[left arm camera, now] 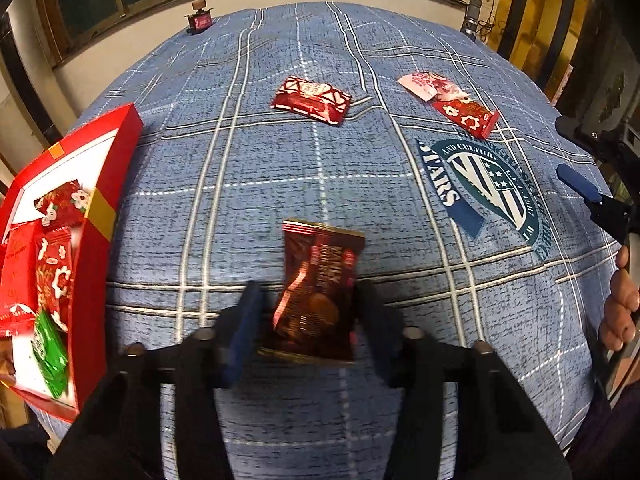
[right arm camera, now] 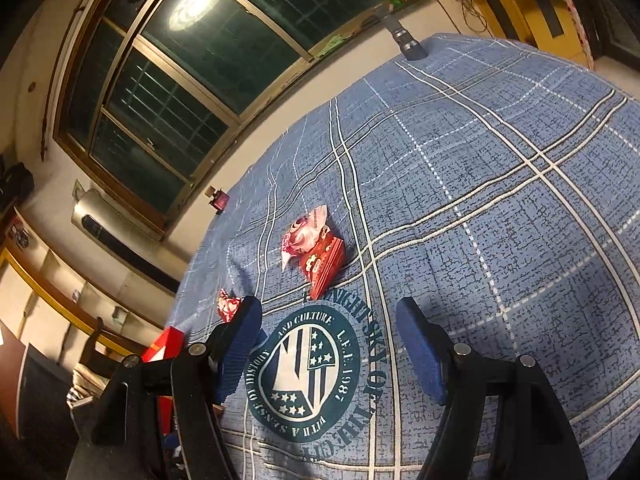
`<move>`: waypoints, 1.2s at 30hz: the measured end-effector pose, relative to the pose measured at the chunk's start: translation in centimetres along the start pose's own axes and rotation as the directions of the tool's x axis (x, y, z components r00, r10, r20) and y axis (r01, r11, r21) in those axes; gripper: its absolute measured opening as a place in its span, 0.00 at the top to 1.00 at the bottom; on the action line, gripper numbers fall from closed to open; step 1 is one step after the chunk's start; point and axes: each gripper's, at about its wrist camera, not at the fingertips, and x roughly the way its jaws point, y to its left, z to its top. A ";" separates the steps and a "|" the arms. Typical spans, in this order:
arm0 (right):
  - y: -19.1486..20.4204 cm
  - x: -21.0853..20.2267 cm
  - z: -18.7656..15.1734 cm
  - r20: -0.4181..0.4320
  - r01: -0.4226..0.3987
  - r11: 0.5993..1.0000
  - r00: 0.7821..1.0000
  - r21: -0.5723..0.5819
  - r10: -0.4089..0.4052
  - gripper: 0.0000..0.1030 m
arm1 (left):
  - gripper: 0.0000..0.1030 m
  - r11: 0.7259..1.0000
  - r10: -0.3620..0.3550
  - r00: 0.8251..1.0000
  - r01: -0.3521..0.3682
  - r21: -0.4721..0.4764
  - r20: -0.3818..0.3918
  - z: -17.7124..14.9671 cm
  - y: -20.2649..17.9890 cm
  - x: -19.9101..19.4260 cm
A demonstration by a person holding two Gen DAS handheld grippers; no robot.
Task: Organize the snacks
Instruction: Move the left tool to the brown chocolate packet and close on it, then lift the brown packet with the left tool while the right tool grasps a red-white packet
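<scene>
My left gripper [left arm camera: 308,300] had its jaws closed partway around the dark brown snack packet [left arm camera: 318,292], though I couldn't tell whether they pinched it, with the red box [left arm camera: 96,216] to their left, while my right gripper [right arm camera: 328,344] hung wide open, empty, over the blue checked table [right arm camera: 500,200].

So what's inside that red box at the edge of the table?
Inside the red box lie red flowered snack packets and a green packet. Its near wall hides part of the contents, and the view cuts off the rest.
</scene>
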 end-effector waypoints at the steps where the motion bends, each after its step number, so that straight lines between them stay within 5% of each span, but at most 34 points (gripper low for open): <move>1: 0.1 0.0 -0.1 -0.001 0.004 1.000 1.000 -0.007 -0.004 0.29 | 0.63 1.000 -0.002 1.000 0.002 0.002 0.000 0.1 0.2 0.0; 6: 1.0 0.6 -0.6 -0.048 -0.028 0.998 0.999 -0.047 0.026 0.29 | 0.66 0.999 -0.019 1.000 0.019 0.033 -0.003 -1.5 0.8 -0.8; 12: 7.2 3.2 -0.7 -0.176 -0.086 0.969 0.983 -0.232 0.045 0.29 | 0.66 0.996 -0.059 0.998 0.060 0.061 -0.015 -3.0 1.8 -1.6; 22: 18.3 14.9 -2.0 -0.286 -0.061 0.805 0.948 -0.590 -0.138 0.30 | 0.66 0.993 -0.097 0.995 0.098 0.067 -0.018 -3.4 2.0 -2.1; 30: 19.3 21.3 -2.6 -0.348 -0.079 0.786 0.920 -0.613 -0.179 0.30 | 0.66 0.990 -0.116 0.993 0.117 0.077 -0.027 -2.9 2.1 -1.9; 33: 19.9 21.5 -3.2 -0.323 -0.046 0.752 0.919 -0.657 -0.226 0.36 | 0.66 0.989 -0.126 0.992 0.128 0.071 -0.033 -2.4 2.4 -1.7; 36: 19.7 21.0 -3.5 -0.300 -0.010 0.731 0.916 -0.682 -0.267 0.65 | 0.66 0.988 -0.139 0.989 0.142 0.061 -0.042 -1.8 2.9 -1.4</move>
